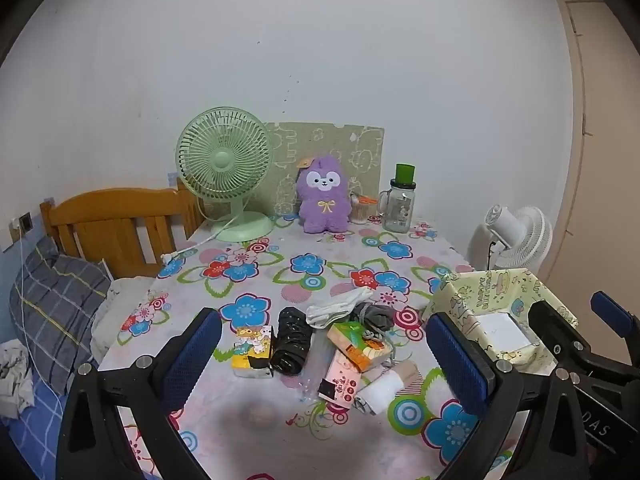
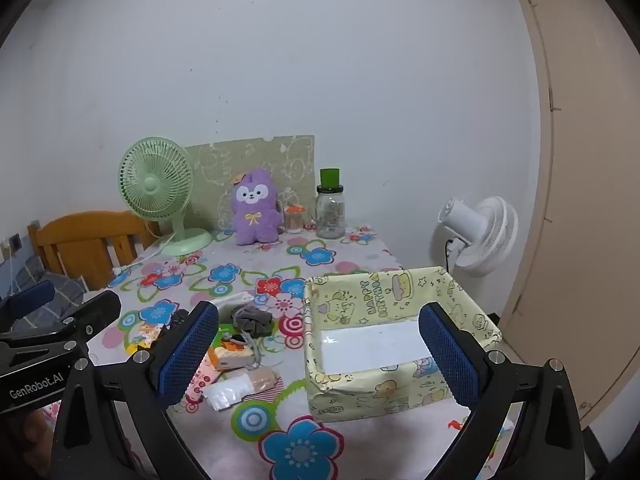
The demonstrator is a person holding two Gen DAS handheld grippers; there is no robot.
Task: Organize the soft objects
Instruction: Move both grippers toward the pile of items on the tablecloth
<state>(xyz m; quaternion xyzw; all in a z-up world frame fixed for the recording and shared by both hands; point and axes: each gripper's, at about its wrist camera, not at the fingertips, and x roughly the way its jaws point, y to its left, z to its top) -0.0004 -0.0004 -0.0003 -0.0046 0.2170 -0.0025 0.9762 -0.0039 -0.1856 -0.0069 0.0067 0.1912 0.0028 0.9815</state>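
On the table with the flowered cloth [image 1: 328, 248], a heap of soft things sits near the front edge: a black rolled cloth [image 1: 291, 339] leftmost, then white socks [image 1: 340, 306] and a grey sock [image 1: 374, 314] among small tissue packs. At the right edge stands the pale yellow paper-wrapped box [image 2: 394, 334]. A sensible start is the outermost piece, gripped mid-bulk and lifted clear. The left gripper [image 1: 324, 354] and right gripper [image 2: 320, 354] are both spread wide, holding and touching nothing.

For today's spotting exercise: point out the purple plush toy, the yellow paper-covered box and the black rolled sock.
purple plush toy [image 1: 323, 204], left wrist view, on its belly.
yellow paper-covered box [image 2: 360, 388], right wrist view, on its near wall.
black rolled sock [image 1: 291, 339], left wrist view, on its middle.
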